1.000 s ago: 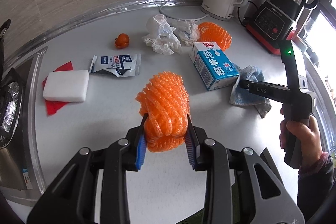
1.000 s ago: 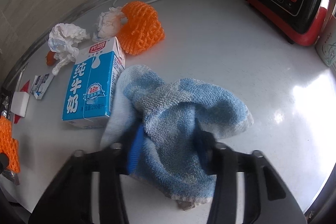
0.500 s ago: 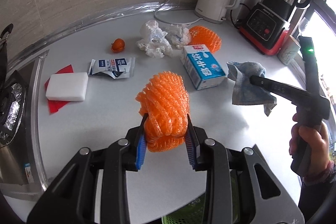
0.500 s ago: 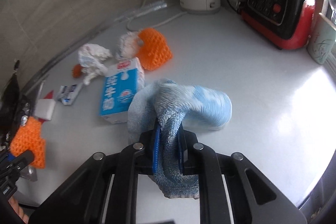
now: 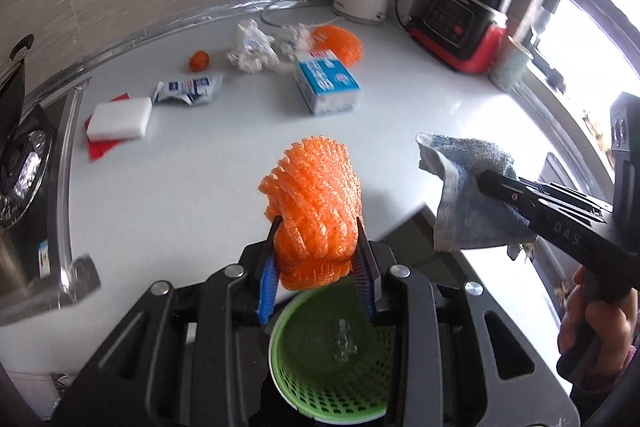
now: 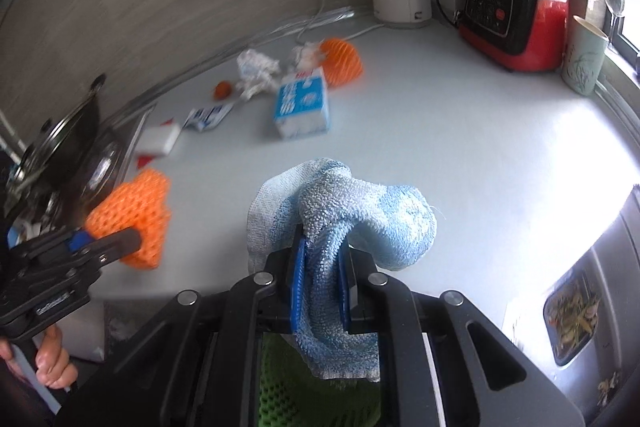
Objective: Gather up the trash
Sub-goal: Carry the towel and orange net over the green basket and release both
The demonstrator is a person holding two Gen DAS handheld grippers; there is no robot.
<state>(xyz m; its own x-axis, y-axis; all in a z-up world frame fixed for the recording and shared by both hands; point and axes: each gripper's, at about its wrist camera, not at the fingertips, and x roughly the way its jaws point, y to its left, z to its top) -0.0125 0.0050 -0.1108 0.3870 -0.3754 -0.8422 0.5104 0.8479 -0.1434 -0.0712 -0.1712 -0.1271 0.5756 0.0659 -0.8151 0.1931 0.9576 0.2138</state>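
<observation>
**Carrying two loads to the green basket**

Mid-carry, past the pick-up stage. Left gripper [image 5: 317,269] clamped at a middling width on the orange foam net [image 5: 314,213], poised right above the green basket [image 5: 304,383], which sits below the counter edge. Right gripper [image 6: 320,285] pinched nearly flat on a fold of the blue cloth [image 6: 360,211], also over the basket's green mesh, beside the left one. Both loads clear of the white counter [image 5: 200,167].

Next, by judgement: parting the left jaws so the net drops straight into the basket. Doubtful whether the cloth counts as trash at all.

Left behind on the counter, well beyond the basket: milk carton [image 5: 326,85], second orange net [image 5: 340,43], crumpled tissues [image 5: 252,47], flat wrapper [image 5: 188,91], small orange scrap [image 5: 199,61]. Several more trips needed.
</observation>
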